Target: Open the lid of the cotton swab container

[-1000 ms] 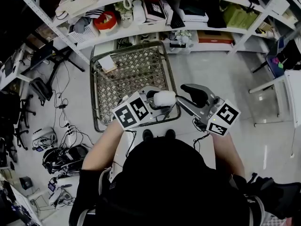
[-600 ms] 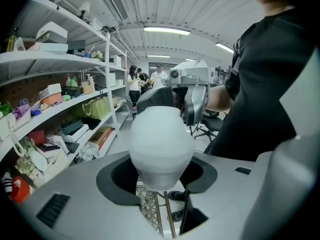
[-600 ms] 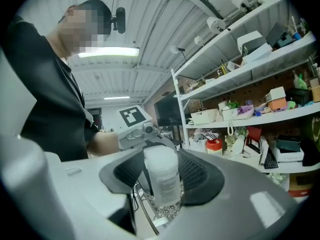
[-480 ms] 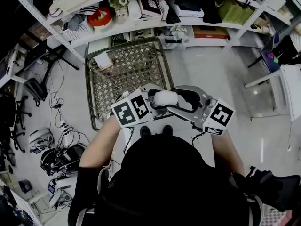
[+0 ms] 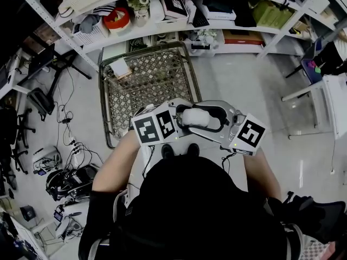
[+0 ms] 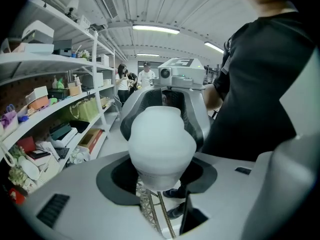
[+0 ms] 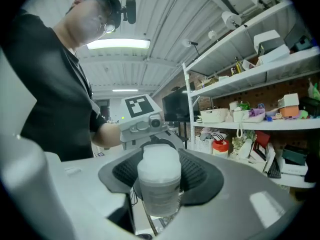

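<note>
The cotton swab container (image 5: pixel 196 117) hangs before us over the near end of the wire cart (image 5: pixel 103 99), roughly upright, its white lid (image 7: pixel 159 156) on top and not yet off. Our left gripper (image 6: pixel 160 176) clamps its body from one side. The right gripper (image 7: pixel 160 184) faces it from the other; its jaws have just been opening and stand wide around the container, seemingly not pressing it, level with the lid.

Holds container (image 5: pixel 196 116) in left gripper (image 5: pixel 187 119), also between right gripper's (image 5: pixel 209 118) jaws, just opened wider; has basket (image 5: pixel 104 99) ahead on floor (image 5: pixel 244 80), shelves (image 5: pixel 179 30) behind.
</note>
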Motion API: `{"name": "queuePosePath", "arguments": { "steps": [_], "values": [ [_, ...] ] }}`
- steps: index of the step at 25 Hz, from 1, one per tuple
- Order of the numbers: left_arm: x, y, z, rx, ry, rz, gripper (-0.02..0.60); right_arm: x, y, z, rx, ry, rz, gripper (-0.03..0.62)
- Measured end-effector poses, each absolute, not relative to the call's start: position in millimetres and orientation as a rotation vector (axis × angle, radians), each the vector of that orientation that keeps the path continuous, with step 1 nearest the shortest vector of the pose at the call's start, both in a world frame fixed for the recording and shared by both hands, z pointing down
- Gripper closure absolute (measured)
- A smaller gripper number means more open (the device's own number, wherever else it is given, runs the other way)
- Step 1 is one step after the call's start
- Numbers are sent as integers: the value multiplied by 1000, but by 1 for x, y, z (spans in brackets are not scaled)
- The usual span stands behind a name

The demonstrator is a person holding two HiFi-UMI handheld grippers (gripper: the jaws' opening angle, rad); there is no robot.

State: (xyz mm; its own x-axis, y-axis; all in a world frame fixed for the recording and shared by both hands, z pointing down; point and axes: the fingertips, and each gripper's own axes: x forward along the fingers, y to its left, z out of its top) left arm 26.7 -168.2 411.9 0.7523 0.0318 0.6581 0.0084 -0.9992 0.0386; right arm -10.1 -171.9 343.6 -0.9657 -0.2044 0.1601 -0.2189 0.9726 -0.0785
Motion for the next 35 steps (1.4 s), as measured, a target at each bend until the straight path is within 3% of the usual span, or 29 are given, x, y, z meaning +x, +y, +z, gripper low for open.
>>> {"name": "queuePosePath", "arguments": {
  "steps": [13, 35],
  "values": [
    [22, -173, 408, 2963, -50, 957, 341, -10, -173, 330, 352, -3033, 141, 362],
    [23, -156, 425, 2923, 99, 981, 370, -18, -164, 345, 284, -2946, 159, 361]
  ]
}}
